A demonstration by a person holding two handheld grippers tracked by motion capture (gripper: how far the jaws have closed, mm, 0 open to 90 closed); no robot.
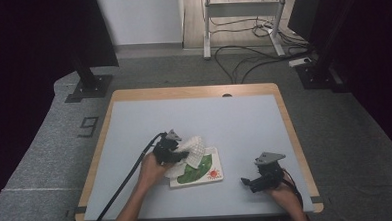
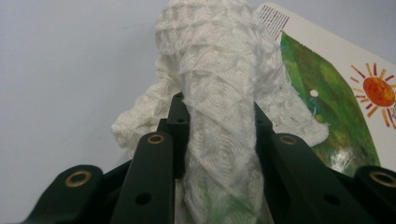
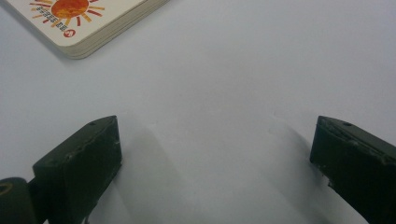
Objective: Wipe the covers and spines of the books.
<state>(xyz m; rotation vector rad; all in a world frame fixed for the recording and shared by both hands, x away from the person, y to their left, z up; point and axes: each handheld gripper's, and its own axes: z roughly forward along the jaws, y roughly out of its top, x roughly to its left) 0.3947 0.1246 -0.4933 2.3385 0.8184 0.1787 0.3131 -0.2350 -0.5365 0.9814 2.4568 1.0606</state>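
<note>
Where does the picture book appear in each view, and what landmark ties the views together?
High view: book lies below centre, partly under the white cloth.
Left gripper view: book at right, behind the cloth.
Right gripper view: book corner at top left.
Shared landmark: the book's orange sun.

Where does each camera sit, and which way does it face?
High view: above the person's side, facing forward and down on the table; both forearms and tools show.
Left gripper view: on the left tool, looking along its jaws, shut on the cloth, toward the book.
Right gripper view: on the right tool, jaws open over bare table.
All three share the book.
</note>
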